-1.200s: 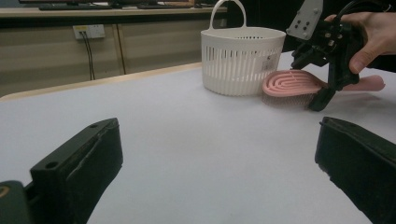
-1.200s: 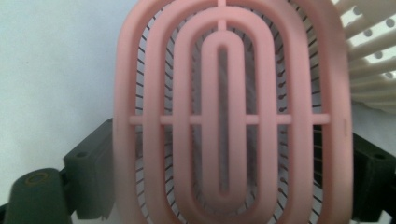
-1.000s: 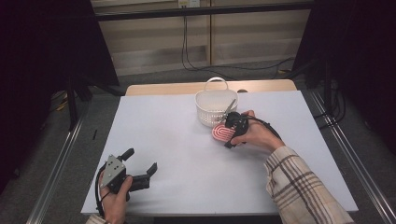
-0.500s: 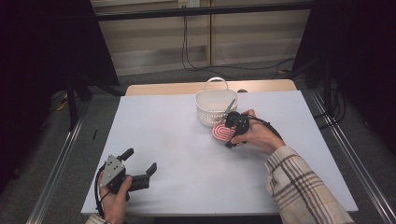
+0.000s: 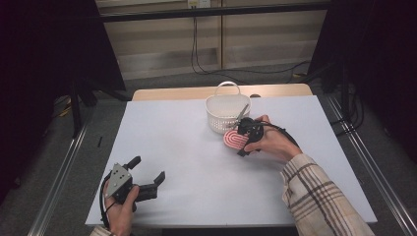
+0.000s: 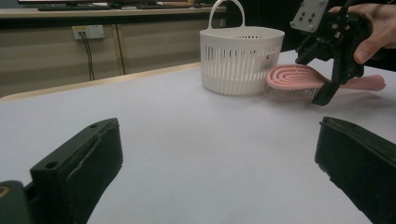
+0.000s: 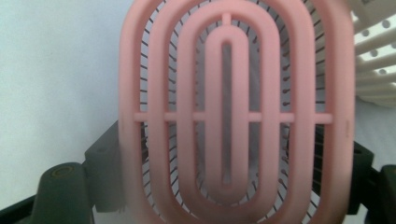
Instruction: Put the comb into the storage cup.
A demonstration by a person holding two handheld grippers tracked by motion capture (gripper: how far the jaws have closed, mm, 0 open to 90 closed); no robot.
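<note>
The white table (image 5: 196, 162) carried a white slatted basket (image 5: 226, 114) near its far edge. Just beside it, the right gripper (image 5: 244, 133) pinched a pink vented hairbrush (image 5: 235, 140) by the neck, bristles down, seemingly poised for lifting over the basket rim. Well apart, the left gripper (image 5: 147, 177) rested spread, holding nothing.

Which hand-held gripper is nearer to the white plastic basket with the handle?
The right. The right hand-held gripper holds the pink oval vented hairbrush just in front of the white slotted plastic basket. The left hand-held gripper sits open, far off, near the table's front left edge.
</note>
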